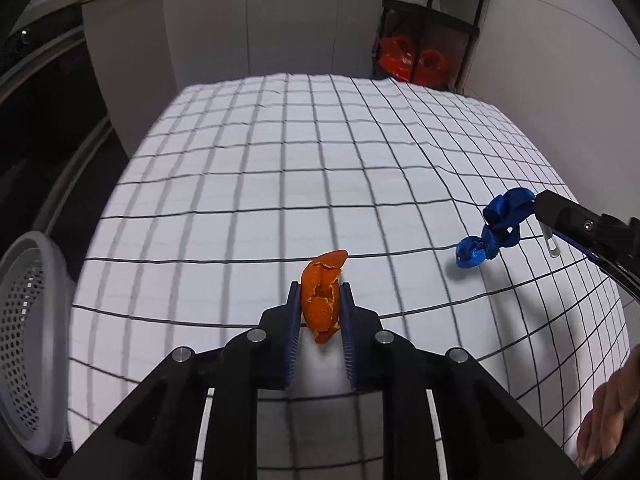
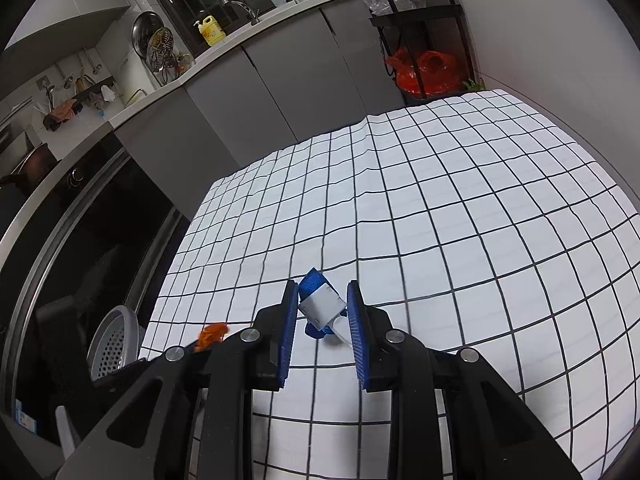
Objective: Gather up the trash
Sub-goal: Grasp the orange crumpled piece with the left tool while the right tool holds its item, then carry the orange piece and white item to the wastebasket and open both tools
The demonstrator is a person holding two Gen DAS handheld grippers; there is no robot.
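Observation:
My left gripper (image 1: 320,294) is shut on a piece of orange peel (image 1: 323,292) and holds it above the checked tablecloth (image 1: 280,168). The peel also shows in the right wrist view (image 2: 212,334), low at the left. My right gripper (image 2: 322,300) is shut on a blue strap with a white clip (image 2: 322,304). In the left wrist view the blue strap (image 1: 496,226) hangs from the right gripper (image 1: 538,204) at the right. A white perforated basket (image 1: 28,340) stands off the table's left edge; it also shows in the right wrist view (image 2: 114,344).
Grey kitchen cabinets (image 1: 248,20) run behind the table. A black shelf with red plastic bags (image 1: 412,58) stands at the back right. A dark oven front (image 2: 80,240) is at the left. A hand (image 1: 608,412) shows at the lower right.

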